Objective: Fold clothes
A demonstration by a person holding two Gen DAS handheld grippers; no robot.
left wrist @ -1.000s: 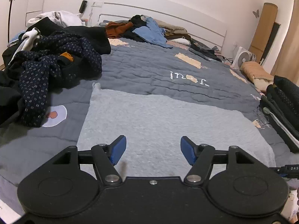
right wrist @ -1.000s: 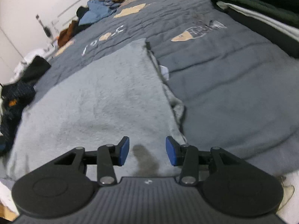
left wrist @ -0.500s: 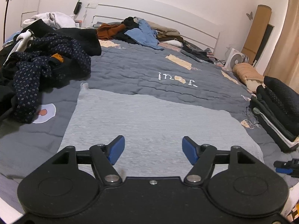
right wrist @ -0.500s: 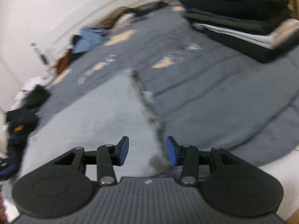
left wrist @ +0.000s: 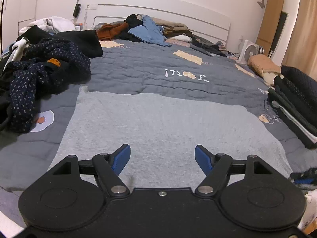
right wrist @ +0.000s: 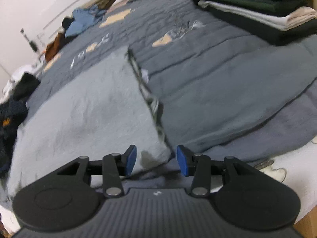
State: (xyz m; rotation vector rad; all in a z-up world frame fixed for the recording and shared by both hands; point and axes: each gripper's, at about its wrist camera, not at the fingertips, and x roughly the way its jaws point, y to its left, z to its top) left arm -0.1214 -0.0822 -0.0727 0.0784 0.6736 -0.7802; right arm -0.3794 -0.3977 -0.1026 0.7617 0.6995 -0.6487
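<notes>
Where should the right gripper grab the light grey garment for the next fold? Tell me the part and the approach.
Probably its near right corner, which lies flat just ahead of the open right gripper. Come in low from the bed's near edge, so one finger slides under the corner.

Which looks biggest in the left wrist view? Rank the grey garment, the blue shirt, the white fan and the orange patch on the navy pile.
Largest to smallest, as they appear:
1. grey garment, nearest the camera, which exaggerates it
2. blue shirt
3. white fan
4. orange patch

The shirt and fan lie far back, so their true sizes stay unsure.
</notes>
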